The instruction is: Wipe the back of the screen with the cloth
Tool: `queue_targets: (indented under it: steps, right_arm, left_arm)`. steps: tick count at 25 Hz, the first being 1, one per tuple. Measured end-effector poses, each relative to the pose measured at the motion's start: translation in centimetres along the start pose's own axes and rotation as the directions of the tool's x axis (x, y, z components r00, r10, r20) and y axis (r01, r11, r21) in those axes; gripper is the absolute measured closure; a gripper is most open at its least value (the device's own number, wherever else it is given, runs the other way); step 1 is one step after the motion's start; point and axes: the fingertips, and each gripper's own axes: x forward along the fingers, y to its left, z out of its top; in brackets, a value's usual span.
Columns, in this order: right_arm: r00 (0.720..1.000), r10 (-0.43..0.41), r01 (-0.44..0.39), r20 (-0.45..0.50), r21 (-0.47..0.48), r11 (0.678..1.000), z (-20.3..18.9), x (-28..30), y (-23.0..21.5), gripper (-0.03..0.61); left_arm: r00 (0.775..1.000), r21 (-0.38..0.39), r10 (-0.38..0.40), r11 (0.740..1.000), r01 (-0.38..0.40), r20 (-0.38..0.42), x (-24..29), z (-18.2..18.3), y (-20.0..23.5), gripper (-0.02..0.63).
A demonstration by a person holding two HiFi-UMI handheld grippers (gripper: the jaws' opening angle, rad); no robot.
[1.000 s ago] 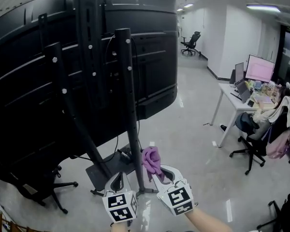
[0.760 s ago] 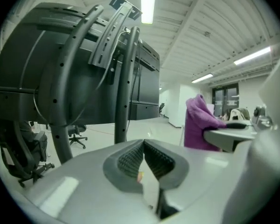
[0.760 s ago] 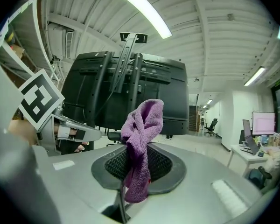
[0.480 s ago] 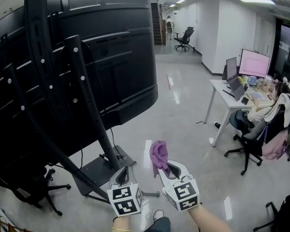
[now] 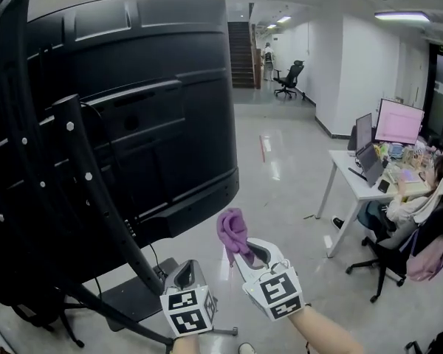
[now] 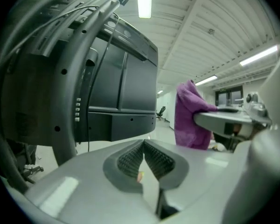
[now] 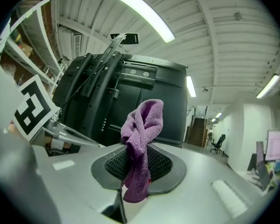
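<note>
- The right gripper [image 5: 241, 254] [image 7: 139, 166] is clenched on the purple cloth [image 5: 232, 231] [image 7: 142, 127]. The cloth is pinched at its middle between the ribbed pads, one bunched end standing at 12 o'clock above the jaws and a short tail hanging at 6.
- The left gripper [image 5: 186, 274] [image 6: 143, 157] sits just beside it at 9 o'clock, jaws pressed together at the tips with nothing between them.
- In the head view, the cloth's top lies just under the lower right corner of the black screen [image 5: 133, 116] [image 6: 123, 90] [image 7: 147, 94], with a strip of floor showing between them.
- The screen's ribbed back fills the view from 9 to 12 o'clock, and its right edge runs straight up at 12.
- A black stand [image 5: 96, 198] slants across the back down to a flat base plate [image 5: 122, 299] at 8 o'clock.
- Shiny floor [image 5: 280, 190] lies open from 12 to 2 o'clock, running down a corridor.
- A white desk [image 5: 352, 184] with monitors and an office chair [image 5: 387, 253] stand well apart at 3 o'clock.
</note>
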Motion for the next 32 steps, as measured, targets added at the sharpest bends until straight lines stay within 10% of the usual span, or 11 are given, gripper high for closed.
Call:
queue_targets:
  steps: [4, 9, 19, 24, 32]
  right_arm:
    - [0.996, 0.036, -0.016, 0.081, -0.238, 0.971, 7.5, 5.9, -6.4, 0.508]
    - [0.976, 0.07, 0.046, 0.207, -0.509, 0.859, 20.6, 12.2, -12.6, 0.508]
    - [0.916, -0.017, 0.325, 0.402, -0.713, 0.621, 43.0, 18.1, -21.4, 0.508]
    - [0.902, -0.07, 0.392, 0.425, -0.743, 0.543, 47.1, 20.2, -23.7, 0.508]
    - [0.911, -0.022, 0.366, 0.412, -0.783, 0.503, 44.5, 21.2, -22.5, 0.508]
  left_arm:
    - [1.0, -0.006, 0.018, 1.0, -0.018, 0.025, 4.1, 4.5, 0.0, 0.606]
    - [0.996, -0.012, 0.073, 0.997, -0.072, 0.052, 7.1, 9.5, 0.9, 0.606]
    - [0.97, 0.019, 0.238, 0.971, -0.24, 0.053, 8.8, 13.4, 3.7, 0.606]
    - [0.955, 0.012, 0.289, 0.957, -0.29, 0.063, 9.2, 14.0, 4.3, 0.606]
    - [0.945, 0.0, 0.312, 0.95, -0.314, 0.095, 10.5, 14.5, 3.8, 0.606]
